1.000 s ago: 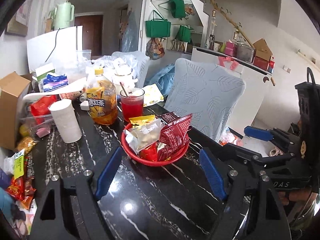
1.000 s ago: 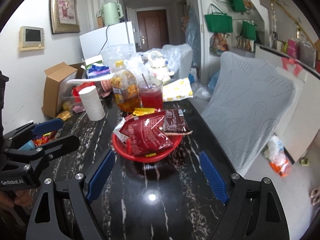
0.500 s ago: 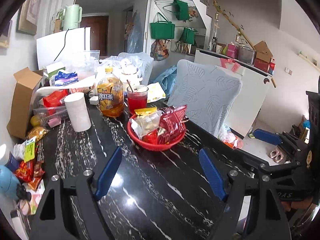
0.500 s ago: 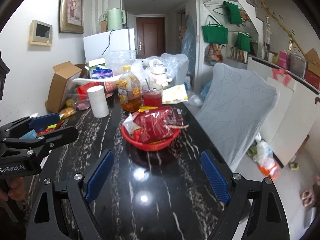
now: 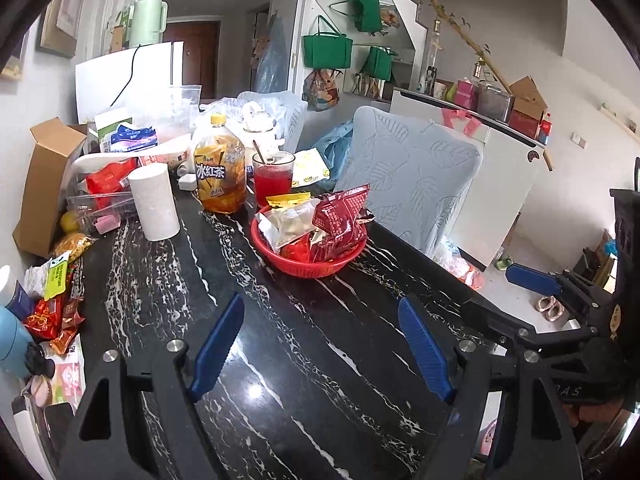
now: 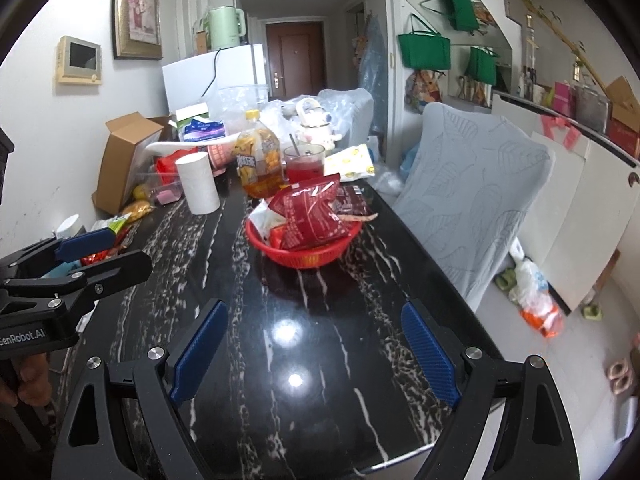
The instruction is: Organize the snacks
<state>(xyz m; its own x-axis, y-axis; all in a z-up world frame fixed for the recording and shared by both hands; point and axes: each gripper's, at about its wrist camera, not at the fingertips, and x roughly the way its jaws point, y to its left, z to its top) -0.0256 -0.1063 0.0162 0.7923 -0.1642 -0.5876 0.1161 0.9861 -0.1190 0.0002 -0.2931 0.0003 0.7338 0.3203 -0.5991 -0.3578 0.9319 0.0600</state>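
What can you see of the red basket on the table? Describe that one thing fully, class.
The red basket is round, shallow and looks like woven plastic. It sits upright on the black marbled table, in front of the glass of red drink. Snack packets fill it above the rim: a dark red bag on top, a clear packet beside it. No gripper touches it.

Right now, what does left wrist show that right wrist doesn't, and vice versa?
Only the left wrist view: the right gripper, open, and a pink packet at the table's left edge.
Only the right wrist view: the left gripper, open, a framed picture and a wall panel.
Both: the red basket of snack packets, the iced tea bottle, the paper roll and the red drink.
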